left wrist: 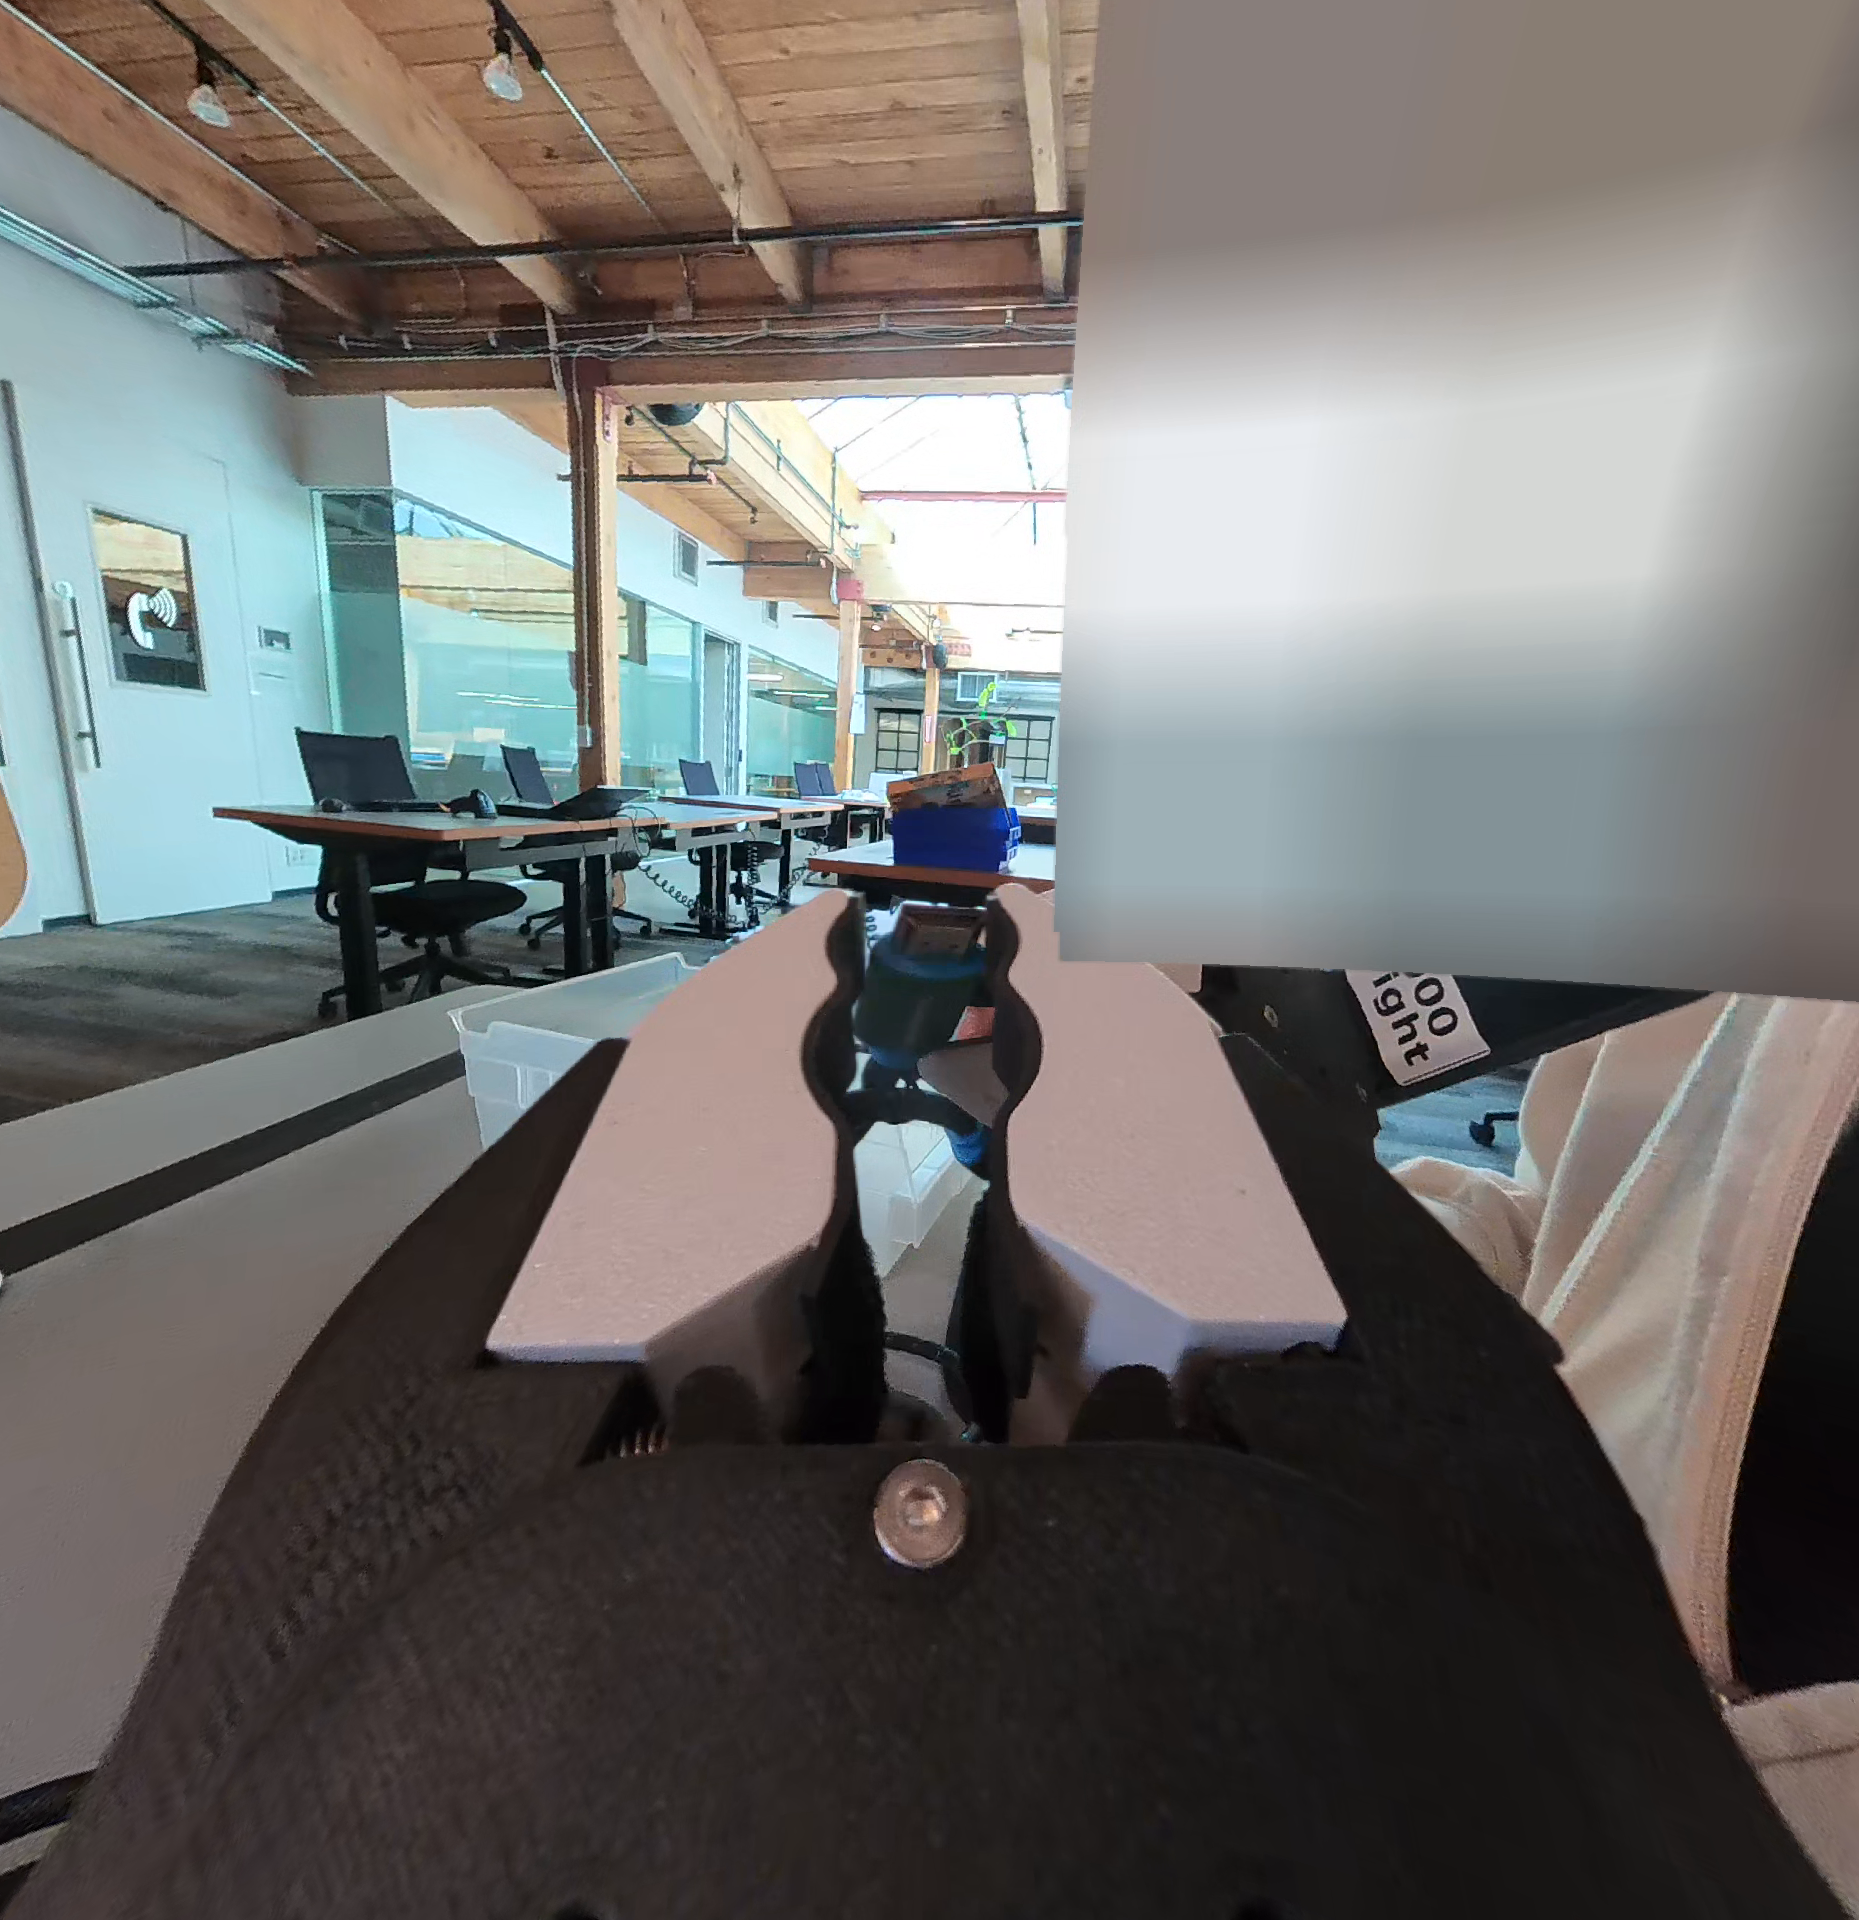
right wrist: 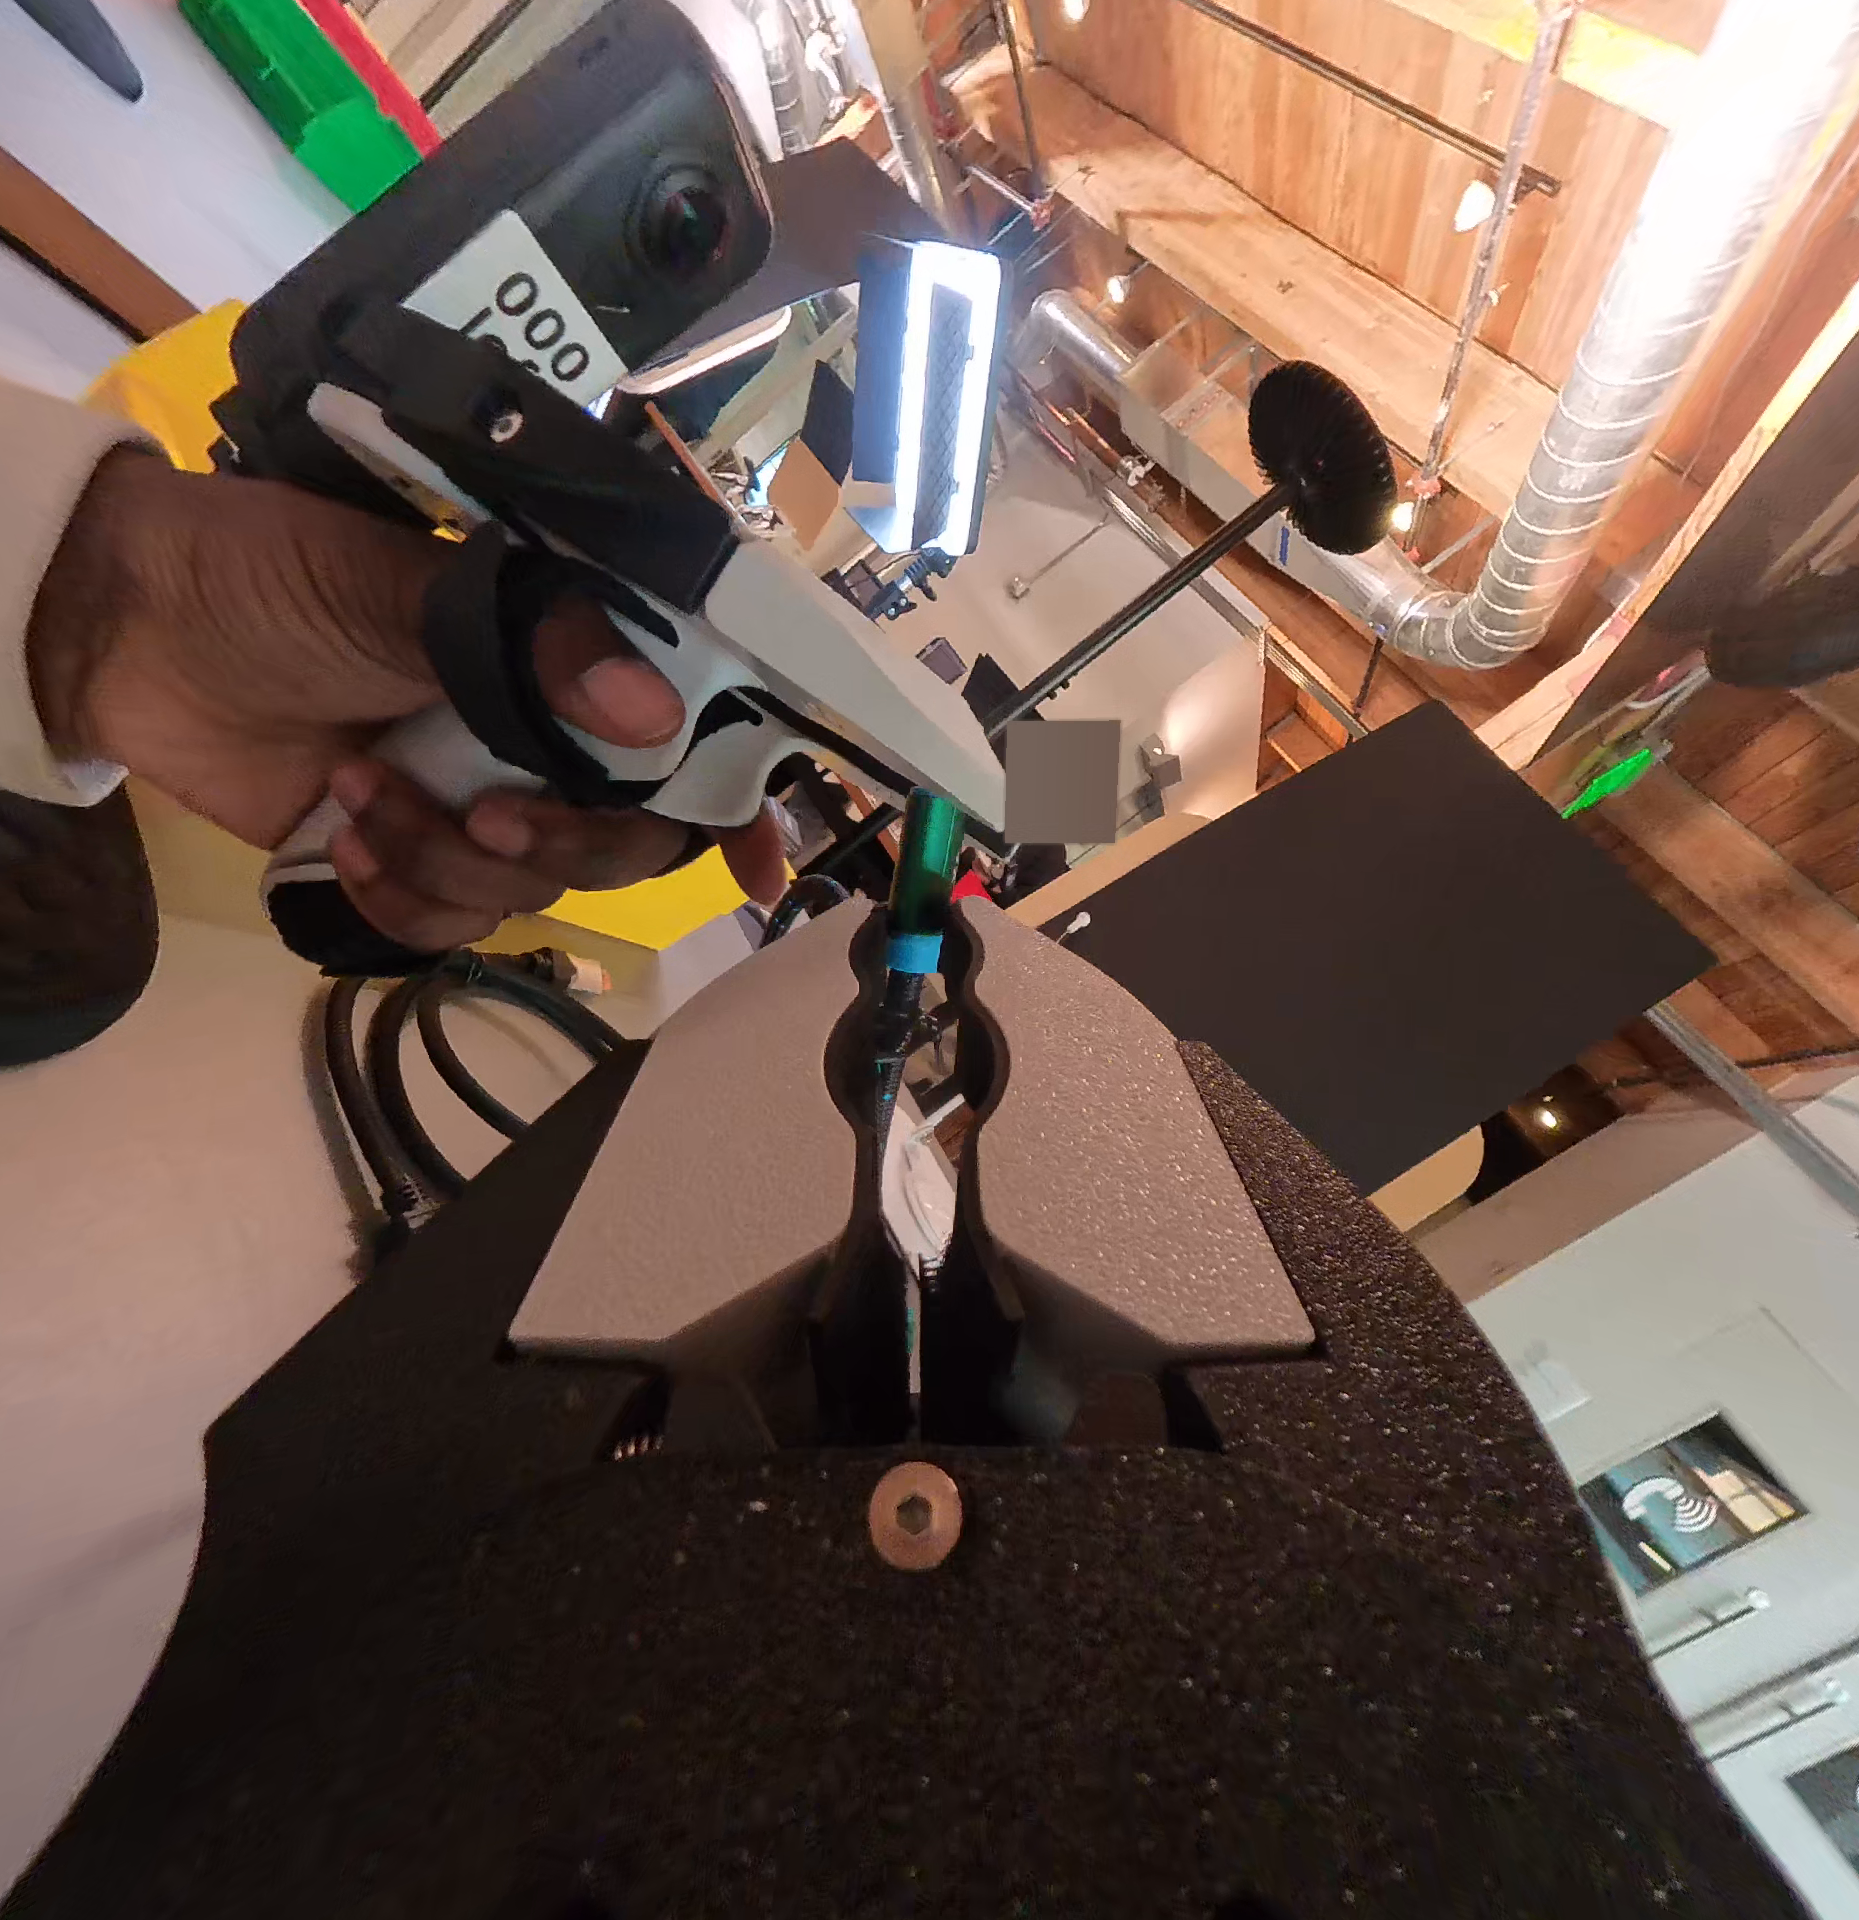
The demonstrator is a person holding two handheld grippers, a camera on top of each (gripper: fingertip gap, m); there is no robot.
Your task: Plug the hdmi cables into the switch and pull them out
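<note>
Grippers raised above the grey table (left wrist: 177, 1195), both clamped on one HDMI cable. Left gripper (left wrist: 920, 935): grey fingers (left wrist: 738, 1091) closed on the dark blue-green connector housing, metal plug end pointing away from the camera. Right gripper (right wrist: 920, 925): fingers closed on the braided cable just below the HDMI connector (right wrist: 930, 862), beside its light-blue band. Person's hand (right wrist: 312, 665) grips the left gripper's handle. Switch not visible in either view
</note>
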